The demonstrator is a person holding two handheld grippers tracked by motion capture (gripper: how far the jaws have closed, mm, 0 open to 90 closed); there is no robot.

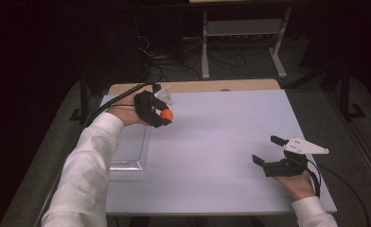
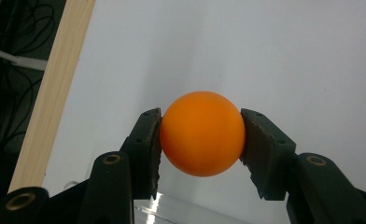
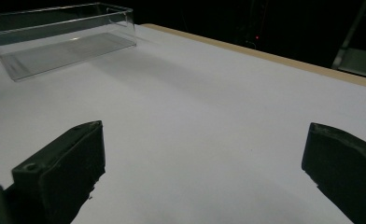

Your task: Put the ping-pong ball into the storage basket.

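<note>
Left gripper view – left gripper [image 2: 202, 140] pinches orange ball [image 2: 202, 133] | right gripper [image 3: 204, 172] – jaws spread wide

Left gripper [image 1: 162, 117]: held above table at far left, jaws clamped on orange ball [image 2: 202, 133], pads pressing both its sides. Left arm in white sleeve [image 1: 86, 165], stretched forward from bottom edge. Right gripper [image 1: 265, 152]: low at near right, jaws spread wide, nothing between. Right hand [image 1: 298, 183] behind it, white cuff showing.
</note>
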